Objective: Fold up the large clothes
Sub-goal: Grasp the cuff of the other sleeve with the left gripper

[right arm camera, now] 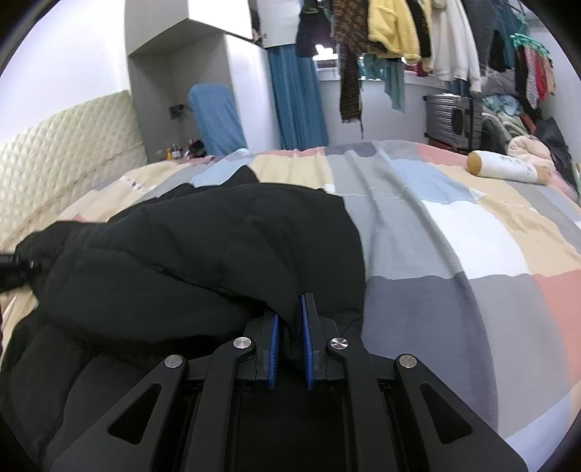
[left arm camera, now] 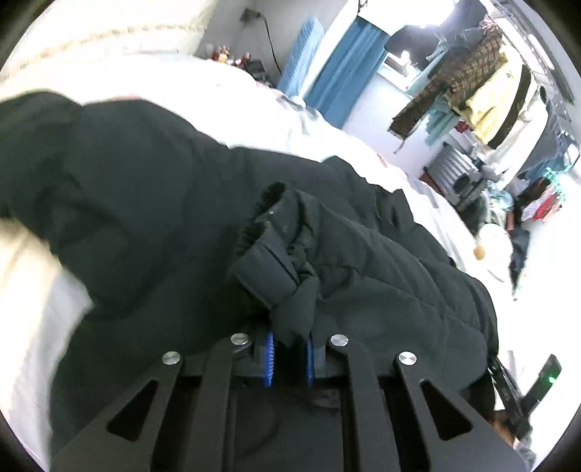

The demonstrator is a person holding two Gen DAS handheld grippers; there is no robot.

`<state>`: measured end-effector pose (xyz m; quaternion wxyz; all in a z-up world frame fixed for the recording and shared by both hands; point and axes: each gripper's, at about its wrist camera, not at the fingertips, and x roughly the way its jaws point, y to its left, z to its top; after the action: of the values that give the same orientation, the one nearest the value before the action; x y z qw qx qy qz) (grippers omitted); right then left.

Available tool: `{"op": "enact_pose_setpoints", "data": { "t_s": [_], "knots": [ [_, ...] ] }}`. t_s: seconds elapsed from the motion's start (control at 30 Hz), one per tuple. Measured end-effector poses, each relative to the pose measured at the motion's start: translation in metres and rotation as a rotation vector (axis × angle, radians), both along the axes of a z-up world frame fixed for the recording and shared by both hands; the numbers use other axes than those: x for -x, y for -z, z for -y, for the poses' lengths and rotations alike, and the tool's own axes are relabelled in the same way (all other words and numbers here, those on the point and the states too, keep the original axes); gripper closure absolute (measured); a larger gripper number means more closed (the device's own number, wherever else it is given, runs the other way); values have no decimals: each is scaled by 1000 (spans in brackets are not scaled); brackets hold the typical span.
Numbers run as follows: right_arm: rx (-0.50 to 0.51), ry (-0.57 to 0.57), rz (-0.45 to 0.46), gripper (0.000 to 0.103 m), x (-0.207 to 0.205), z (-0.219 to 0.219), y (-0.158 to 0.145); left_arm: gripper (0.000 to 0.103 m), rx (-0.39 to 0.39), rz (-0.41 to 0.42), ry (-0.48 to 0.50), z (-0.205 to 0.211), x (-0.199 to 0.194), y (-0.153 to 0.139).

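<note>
A large black quilted jacket [left arm camera: 152,203] lies bunched on the bed. In the left wrist view my left gripper [left arm camera: 288,345] is shut on a fold of the jacket near a cuffed sleeve end [left arm camera: 265,272]. In the right wrist view the jacket [right arm camera: 203,250] covers the left half of the bed, and my right gripper [right arm camera: 289,326] is shut on its near edge, cloth pinched between the blue pads [right arm camera: 273,337]. The rest of the jacket under the folds is hidden.
The bed has a patchwork cover [right arm camera: 454,232] and a quilted headboard [right arm camera: 65,145]. A cylindrical pillow [right arm camera: 504,167] lies at the far right. Clothes hang on a rack [right arm camera: 417,32] beyond the bed, with a grey suitcase [right arm camera: 454,119] and blue curtain [right arm camera: 297,101].
</note>
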<state>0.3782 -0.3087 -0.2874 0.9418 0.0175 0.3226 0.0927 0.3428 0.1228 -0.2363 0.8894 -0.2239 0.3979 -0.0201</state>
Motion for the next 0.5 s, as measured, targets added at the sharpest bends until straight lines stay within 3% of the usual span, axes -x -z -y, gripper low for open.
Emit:
{"op": "enact_pose_setpoints", "data": {
  "t_s": [0.13,0.3,0.4,0.47,0.5],
  "knots": [
    [23,5,-7,93,1,-8,3,90,-81,-45,10,5,-7,13],
    [-27,21,-31,88,8,-3,-7,88,-62,-22,5,3,11,5],
    [-62,5,-40,75,18,-2,-18,74,-102,-21,16,10,23,-7],
    [-81,-10,-38,68,29,-2,-25,51,-109,-4,22,12,32,-16],
    [-82,-14,-39,66,35,-3,-31,47,-113,19,25,12,44,-23]
  ]
}}
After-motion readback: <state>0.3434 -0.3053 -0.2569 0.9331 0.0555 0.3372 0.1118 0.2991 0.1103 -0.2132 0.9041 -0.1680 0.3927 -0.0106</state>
